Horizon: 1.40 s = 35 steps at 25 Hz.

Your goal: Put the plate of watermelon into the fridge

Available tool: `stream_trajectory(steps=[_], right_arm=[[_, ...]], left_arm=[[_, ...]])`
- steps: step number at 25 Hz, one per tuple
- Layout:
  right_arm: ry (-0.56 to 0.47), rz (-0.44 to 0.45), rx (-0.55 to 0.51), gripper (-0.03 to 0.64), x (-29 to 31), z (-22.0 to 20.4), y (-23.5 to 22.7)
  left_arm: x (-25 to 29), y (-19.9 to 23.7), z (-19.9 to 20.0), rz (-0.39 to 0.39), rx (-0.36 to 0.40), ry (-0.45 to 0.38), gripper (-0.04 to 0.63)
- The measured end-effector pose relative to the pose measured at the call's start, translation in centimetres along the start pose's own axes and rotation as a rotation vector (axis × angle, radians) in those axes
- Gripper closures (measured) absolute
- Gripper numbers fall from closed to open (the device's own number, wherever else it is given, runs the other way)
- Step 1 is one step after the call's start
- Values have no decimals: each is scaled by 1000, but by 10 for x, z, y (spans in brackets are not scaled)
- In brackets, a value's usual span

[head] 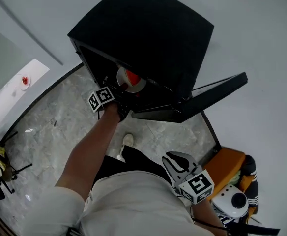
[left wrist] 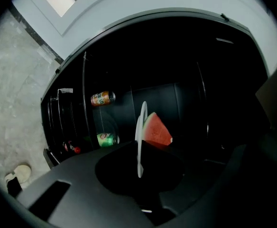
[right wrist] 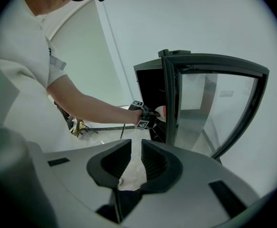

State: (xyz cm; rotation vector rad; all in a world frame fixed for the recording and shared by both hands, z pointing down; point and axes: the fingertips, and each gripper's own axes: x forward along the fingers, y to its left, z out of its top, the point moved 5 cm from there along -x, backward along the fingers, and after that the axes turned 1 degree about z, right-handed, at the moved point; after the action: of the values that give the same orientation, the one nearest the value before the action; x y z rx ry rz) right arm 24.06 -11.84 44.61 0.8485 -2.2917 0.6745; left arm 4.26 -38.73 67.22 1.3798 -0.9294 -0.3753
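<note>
A white plate (left wrist: 141, 127) carrying a watermelon wedge (left wrist: 155, 131) is gripped at its rim by my left gripper (left wrist: 139, 167), which is shut on it. The plate shows edge-on in the left gripper view. In the head view the plate (head: 126, 80) is inside the opening of the black fridge (head: 148, 28), with the left gripper (head: 120, 90) at the threshold. The glass door (head: 202, 100) stands swung out to the right. My right gripper (right wrist: 136, 148) hangs low by the person's hip (head: 175, 161); a narrow gap separates its jaws and they hold nothing.
Inside the fridge lie an orange can (left wrist: 102, 98) and a green can (left wrist: 106, 138) on the left shelves. A second small plate with red fruit (head: 24, 81) sits on a white counter at far left. An orange seat (head: 227, 166) stands at lower right.
</note>
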Motion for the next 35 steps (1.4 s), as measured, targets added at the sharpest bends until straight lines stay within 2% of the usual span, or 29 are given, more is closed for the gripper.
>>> stream_trajectory(steps=[12, 19, 21, 23, 26, 29, 32, 35], right_arm=[[51, -28, 60, 543, 5, -11, -4], [55, -40, 76, 543, 9, -11, -7], [53, -39, 76, 543, 11, -10, -6], [52, -41, 77, 543, 12, -8, -5], [52, -43, 79, 543, 14, -7, -4], [51, -43, 80, 543, 16, -6, -3], [50, -45, 82, 543, 17, -6, 0], [49, -47, 85, 543, 17, -7, 3]], left_arm=[[53, 13, 30, 52, 6, 2, 571], [61, 21, 34, 135, 38, 21, 572], [59, 12, 32, 159, 61, 33, 571], [60, 6, 33, 180, 115, 37, 569], [63, 12, 35, 279, 210, 55, 551], [62, 10, 34, 343, 265, 61, 531], [58, 8, 32, 369, 282, 50, 514], [55, 4, 33, 363, 276, 23, 450]])
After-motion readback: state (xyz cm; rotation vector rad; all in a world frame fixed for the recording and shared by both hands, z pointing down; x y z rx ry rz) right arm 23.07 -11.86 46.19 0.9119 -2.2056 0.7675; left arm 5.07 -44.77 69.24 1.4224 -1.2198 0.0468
